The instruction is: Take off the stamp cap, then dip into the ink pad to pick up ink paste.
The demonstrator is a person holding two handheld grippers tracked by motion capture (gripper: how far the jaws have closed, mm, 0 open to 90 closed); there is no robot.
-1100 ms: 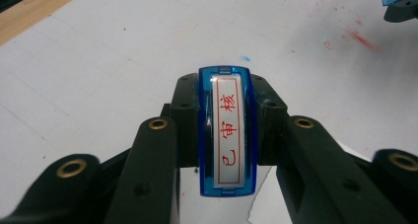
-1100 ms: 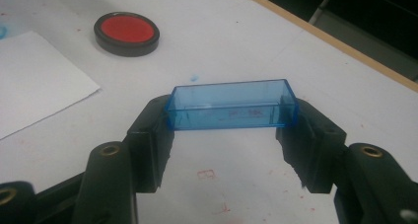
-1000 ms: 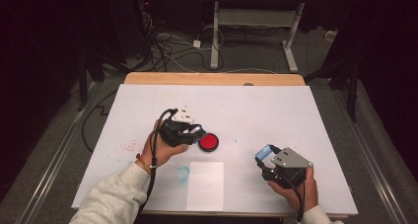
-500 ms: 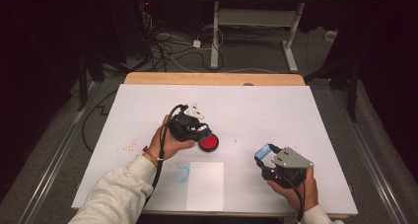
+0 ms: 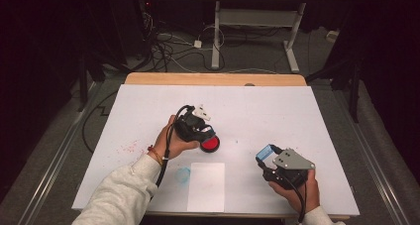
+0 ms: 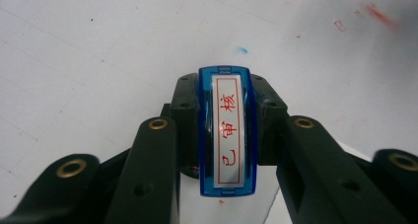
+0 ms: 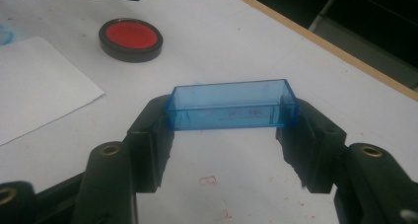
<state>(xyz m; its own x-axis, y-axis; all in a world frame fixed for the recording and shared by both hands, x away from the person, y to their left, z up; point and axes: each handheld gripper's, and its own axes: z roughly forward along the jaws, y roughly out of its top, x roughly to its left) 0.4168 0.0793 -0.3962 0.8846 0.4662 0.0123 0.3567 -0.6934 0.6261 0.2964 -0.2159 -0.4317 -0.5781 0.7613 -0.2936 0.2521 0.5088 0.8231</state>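
- Your left gripper (image 5: 200, 128) sits near the middle of the table (image 5: 307, 116), over the red ink pad (image 5: 211, 143), and its jaws are clamped on a blue stamp (image 6: 227, 130).
- In the left gripper view the stamp stands between the two black jaws with its labelled top toward the camera: a white label with red characters inside a red border, framed in blue plastic.
- The pads press on the stamp's two long sides, and the white table surface lies beyond it, marked with small red and blue ink flecks.
- Your right gripper (image 5: 270, 158) rests low at the right front of the table, well apart from the left one, with its jaws closed on a clear blue stamp cover (image 7: 231, 105).
- In the right gripper view the cover lies crosswise between the jaws, gripped at its two short ends, with its hollow side up.
- The ink pad (image 7: 130, 39) is a round black case with a red cushion, open on the table beyond the cover, beside a corner of the white paper sheet (image 7: 34, 81).
- In the high view the sheet (image 5: 206, 185) lies at the front edge of the table, between your two forearms, with a blue smudge (image 5: 183, 174) just at its left.
- A faint red stamped outline (image 7: 209, 180) shows on the table just beneath the held cover.
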